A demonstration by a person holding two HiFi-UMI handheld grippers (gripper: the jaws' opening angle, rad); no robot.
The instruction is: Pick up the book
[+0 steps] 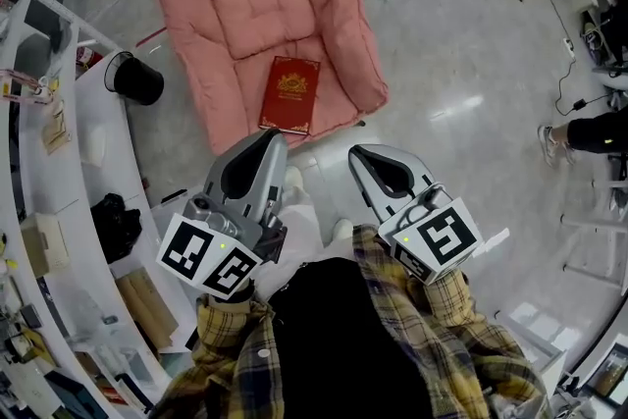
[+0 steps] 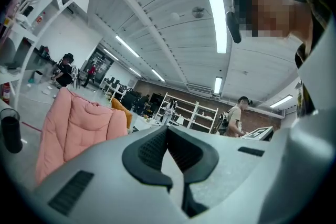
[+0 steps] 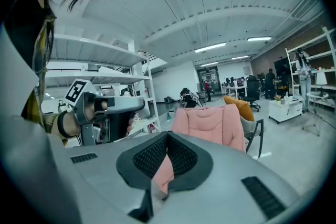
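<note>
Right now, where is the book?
In the head view, the book lies on the seat of the pink chair, near its front edge, just ahead of the left gripper.

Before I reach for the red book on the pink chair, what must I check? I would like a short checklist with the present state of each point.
1. Book free to take: ok. The red book lies flat on the seat of the pink chair, with nothing on it.
2. Left claw empty: ok, shut on nothing.
3. Right claw empty: ok, shut on nothing.
4. Claws open for a grasp: not ok, both are shut.
5. Claws at the book: not ok, neither touches it.
6. Gap under the book for a jaw: cannot tell.
</note>
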